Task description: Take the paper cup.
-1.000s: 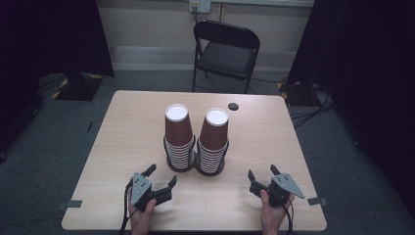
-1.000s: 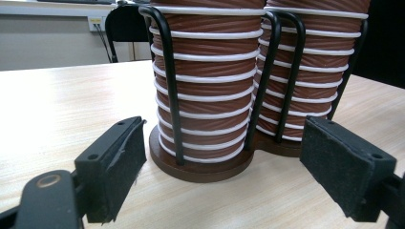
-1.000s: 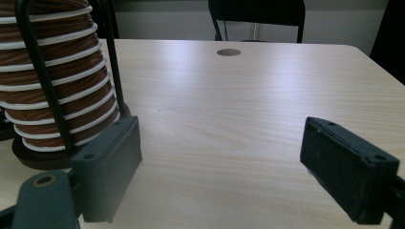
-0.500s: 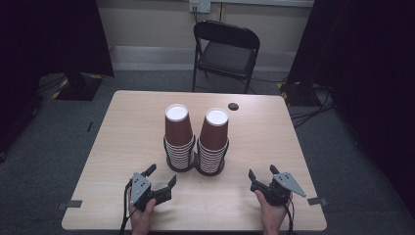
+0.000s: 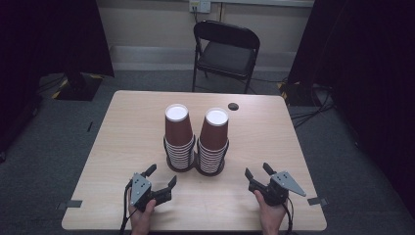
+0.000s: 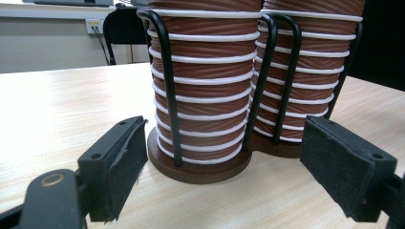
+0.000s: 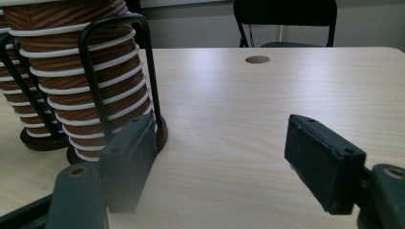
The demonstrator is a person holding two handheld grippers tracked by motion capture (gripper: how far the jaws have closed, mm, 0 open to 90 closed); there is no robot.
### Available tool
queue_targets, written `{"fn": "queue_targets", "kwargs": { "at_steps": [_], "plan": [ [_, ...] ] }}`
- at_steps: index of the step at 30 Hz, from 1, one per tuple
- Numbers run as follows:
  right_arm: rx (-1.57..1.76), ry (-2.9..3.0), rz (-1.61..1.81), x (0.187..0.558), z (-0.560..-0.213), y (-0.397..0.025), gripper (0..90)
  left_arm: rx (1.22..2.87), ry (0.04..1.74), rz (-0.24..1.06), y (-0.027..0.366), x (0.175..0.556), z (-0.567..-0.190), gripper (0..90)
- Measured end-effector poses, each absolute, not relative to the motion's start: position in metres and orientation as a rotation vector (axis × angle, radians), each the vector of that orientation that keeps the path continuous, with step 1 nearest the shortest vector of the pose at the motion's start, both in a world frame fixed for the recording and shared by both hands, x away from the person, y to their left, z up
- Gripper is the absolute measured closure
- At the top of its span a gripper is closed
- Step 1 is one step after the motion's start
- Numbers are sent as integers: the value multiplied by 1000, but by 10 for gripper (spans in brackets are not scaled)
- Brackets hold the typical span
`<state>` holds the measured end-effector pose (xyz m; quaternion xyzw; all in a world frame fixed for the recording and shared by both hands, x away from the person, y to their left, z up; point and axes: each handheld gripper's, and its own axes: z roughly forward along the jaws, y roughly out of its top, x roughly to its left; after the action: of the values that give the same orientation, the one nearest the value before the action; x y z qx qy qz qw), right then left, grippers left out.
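Just ahead, cup stacks (image 5: pixel 195 142), between each open hand-held gripper (image 5: pixel 161 177)

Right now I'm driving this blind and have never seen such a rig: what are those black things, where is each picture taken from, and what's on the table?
No robot here: a person holds a two-jaw hand tool in each hand. In the high view, from above the person's side, the left gripper and right gripper rest near the table's front edge, jaws open, holding nothing. The other two pictures come from cameras riding on each gripper, looking along its black jaws. On the table stand two stacks of brown paper cups, the left stack and the right stack, each in a black wire holder on a round base. A folding chair stands beyond the table.
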<state>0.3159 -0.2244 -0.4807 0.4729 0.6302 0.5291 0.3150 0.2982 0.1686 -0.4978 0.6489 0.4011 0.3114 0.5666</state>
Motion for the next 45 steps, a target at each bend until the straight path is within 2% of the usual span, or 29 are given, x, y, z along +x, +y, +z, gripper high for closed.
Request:
{"fn": "queue_targets", "kwargs": {
  "at_steps": [4,10,16,23,36,45],
  "plan": [
    [1215,1673,1399,316,-478,-221,267,1524,940,732,169,298,-498,161],
    [1188,1734,1383,315,-471,-213,337,1521,939,730,169,298,-498,160],
    [1149,1755,1399,316,-463,-206,352,1522,938,730,169,298,-498,160],
    [1149,1752,1483,318,-449,-198,257,1520,936,729,169,298,-498,161],
    [1094,1736,1566,323,-422,-187,133,1521,933,729,169,298,-498,161],
    [1026,1783,1596,334,-403,-176,137,1521,932,730,169,298,-498,161]
  ]
}}
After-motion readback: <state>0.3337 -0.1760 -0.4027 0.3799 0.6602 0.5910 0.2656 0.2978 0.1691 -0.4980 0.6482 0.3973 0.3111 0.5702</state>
